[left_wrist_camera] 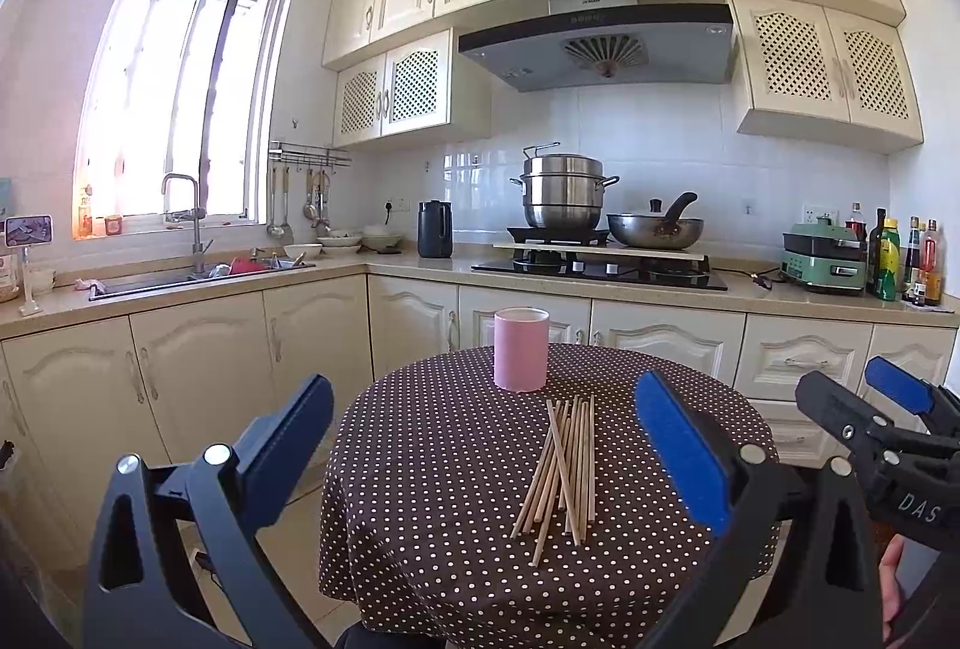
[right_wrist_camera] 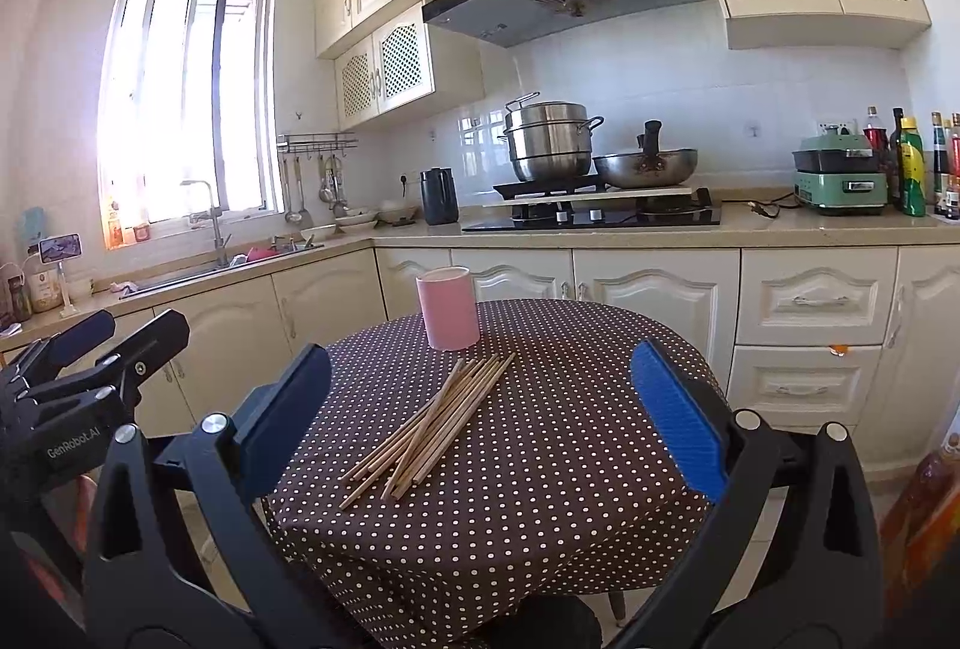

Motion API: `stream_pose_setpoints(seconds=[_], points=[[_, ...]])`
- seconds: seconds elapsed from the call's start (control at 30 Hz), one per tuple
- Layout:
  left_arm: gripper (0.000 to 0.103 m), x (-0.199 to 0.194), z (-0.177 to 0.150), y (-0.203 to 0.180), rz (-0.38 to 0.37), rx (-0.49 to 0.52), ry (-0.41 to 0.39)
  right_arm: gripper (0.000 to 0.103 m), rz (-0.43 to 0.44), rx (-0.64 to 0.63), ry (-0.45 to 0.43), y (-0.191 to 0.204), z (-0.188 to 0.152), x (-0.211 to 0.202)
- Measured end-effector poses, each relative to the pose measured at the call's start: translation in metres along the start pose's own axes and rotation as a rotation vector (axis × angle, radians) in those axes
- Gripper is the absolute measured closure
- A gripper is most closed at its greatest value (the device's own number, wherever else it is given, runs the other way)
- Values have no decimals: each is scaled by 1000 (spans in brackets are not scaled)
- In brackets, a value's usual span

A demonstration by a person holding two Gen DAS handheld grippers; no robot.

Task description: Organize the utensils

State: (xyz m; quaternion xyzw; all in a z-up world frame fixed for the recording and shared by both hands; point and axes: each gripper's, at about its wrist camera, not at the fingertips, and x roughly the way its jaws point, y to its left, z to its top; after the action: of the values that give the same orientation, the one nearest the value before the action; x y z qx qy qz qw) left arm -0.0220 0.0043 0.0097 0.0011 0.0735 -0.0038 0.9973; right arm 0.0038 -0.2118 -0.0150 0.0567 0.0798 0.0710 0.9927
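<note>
Several wooden chopsticks (left_wrist_camera: 564, 460) lie in a loose pile on a round table with a brown polka-dot cloth (left_wrist_camera: 432, 469). Behind them stands an upright pink cylindrical holder (left_wrist_camera: 521, 347), apparently empty. My left gripper (left_wrist_camera: 486, 415) hovers open above the table's near edge, short of the pile, nothing between its fingers. In the right wrist view the same chopsticks (right_wrist_camera: 432, 421) and pink holder (right_wrist_camera: 449, 308) appear on the cloth (right_wrist_camera: 570, 457). My right gripper (right_wrist_camera: 480, 385) is open too, held back from the table. Each view catches the other gripper: right gripper (left_wrist_camera: 870, 397), left gripper (right_wrist_camera: 114, 331).
Cream kitchen cabinets and a counter run behind the table. On it are a sink (left_wrist_camera: 198, 274), a black kettle (left_wrist_camera: 434, 228), a steel steamer pot (left_wrist_camera: 563, 193) and a wok (left_wrist_camera: 654, 229) on the stove, a green appliance (left_wrist_camera: 823, 258) and bottles (left_wrist_camera: 900, 259).
</note>
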Motion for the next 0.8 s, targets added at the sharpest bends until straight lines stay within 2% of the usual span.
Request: stream_pose_setpoints(seconds=[0.8], points=[[4, 5, -6, 2, 14, -4, 10, 5, -5, -1, 0, 2, -2, -2]])
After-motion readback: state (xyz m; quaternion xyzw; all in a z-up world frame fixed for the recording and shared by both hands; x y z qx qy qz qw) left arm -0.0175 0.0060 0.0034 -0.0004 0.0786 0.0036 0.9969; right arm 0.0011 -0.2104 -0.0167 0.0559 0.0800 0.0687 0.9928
